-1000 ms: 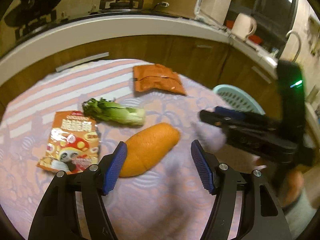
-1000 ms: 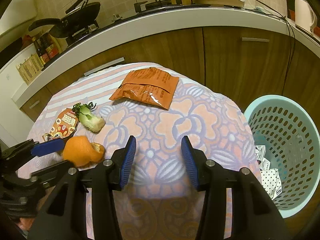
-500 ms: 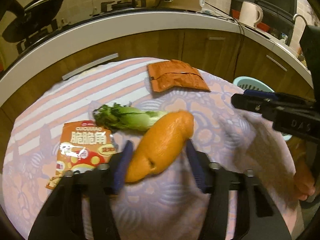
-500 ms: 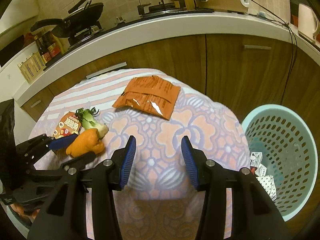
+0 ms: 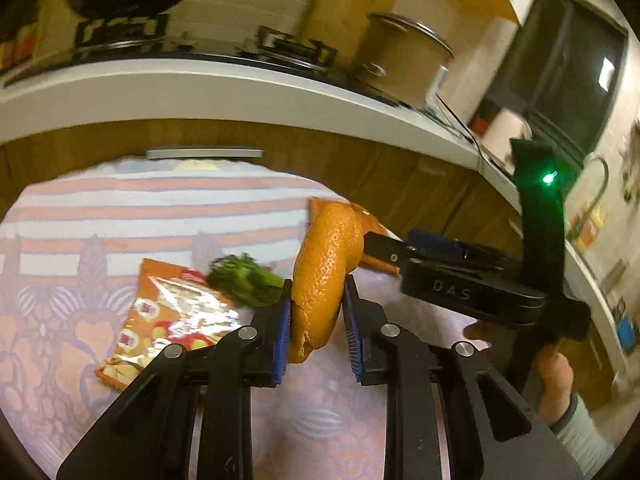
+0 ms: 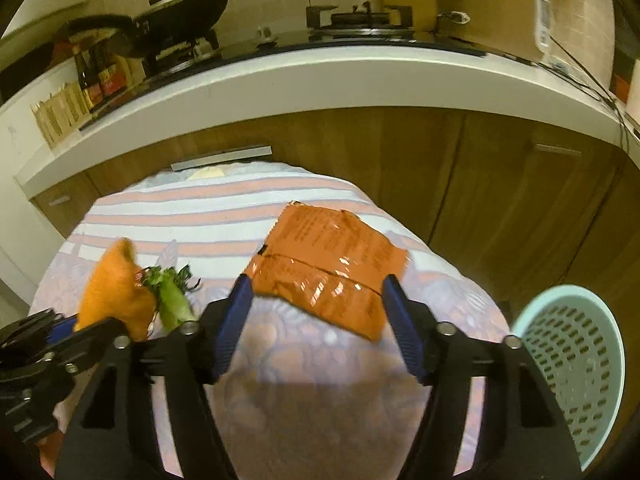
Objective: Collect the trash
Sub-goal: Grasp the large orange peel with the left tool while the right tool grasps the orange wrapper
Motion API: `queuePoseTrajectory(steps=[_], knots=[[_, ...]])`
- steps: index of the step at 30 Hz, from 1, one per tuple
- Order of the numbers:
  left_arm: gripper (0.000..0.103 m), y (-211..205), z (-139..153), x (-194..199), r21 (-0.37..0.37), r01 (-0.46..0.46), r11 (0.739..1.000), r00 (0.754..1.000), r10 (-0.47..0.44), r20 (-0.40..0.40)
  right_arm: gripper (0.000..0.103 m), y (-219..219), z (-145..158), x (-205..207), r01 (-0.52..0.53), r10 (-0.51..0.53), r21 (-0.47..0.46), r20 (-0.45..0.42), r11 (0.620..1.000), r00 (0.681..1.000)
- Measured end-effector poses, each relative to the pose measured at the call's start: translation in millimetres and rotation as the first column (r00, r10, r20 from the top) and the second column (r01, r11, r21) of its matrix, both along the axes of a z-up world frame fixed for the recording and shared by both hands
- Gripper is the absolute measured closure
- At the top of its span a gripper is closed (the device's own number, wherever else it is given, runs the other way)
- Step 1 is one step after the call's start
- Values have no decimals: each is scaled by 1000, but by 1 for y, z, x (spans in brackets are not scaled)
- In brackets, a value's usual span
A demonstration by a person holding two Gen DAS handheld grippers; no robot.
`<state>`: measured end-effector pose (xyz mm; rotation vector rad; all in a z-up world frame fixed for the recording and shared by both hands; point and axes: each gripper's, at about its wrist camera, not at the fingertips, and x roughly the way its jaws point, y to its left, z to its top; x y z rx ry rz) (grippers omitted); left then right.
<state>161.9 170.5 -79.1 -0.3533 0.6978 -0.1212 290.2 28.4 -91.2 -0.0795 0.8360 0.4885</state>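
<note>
My left gripper (image 5: 316,300) is shut on a large piece of orange peel (image 5: 326,272) and holds it lifted above the table; the peel also shows in the right wrist view (image 6: 114,284). My right gripper (image 6: 316,312) is open wide, its fingers on either side of an orange snack packet (image 6: 324,268) that lies flat on the cloth. A printed snack bag (image 5: 168,316) and a green vegetable stalk (image 6: 172,296) lie on the table at the left. The vegetable also shows in the left wrist view (image 5: 244,280).
A light blue perforated basket (image 6: 576,368) stands on the floor right of the table. The table carries a pink and lilac patterned cloth (image 6: 320,400). Wooden cabinets and a white counter (image 6: 320,76) with stove and pots run behind. The right gripper shows in the left wrist view (image 5: 472,280).
My left gripper has shut on the orange peel and lifted it off the table. My right gripper has opened wider and moved up to the orange packet.
</note>
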Motion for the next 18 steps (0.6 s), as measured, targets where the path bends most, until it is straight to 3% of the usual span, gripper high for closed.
queuePoseTrajectory(steps=[6, 14, 18], knots=[[81, 22, -4, 1, -39, -70, 997, 998, 70, 2, 29, 20, -20, 22, 17, -19, -48, -39, 999, 999], [81, 28, -3, 1, -73, -67, 995, 998, 68, 5, 28, 24, -28, 27, 31, -35, -68, -50, 997, 998], [81, 25, -3, -1, -66, -59, 996, 998, 60, 7, 40, 28, -26, 23, 21, -23, -80, -32, 997, 999]])
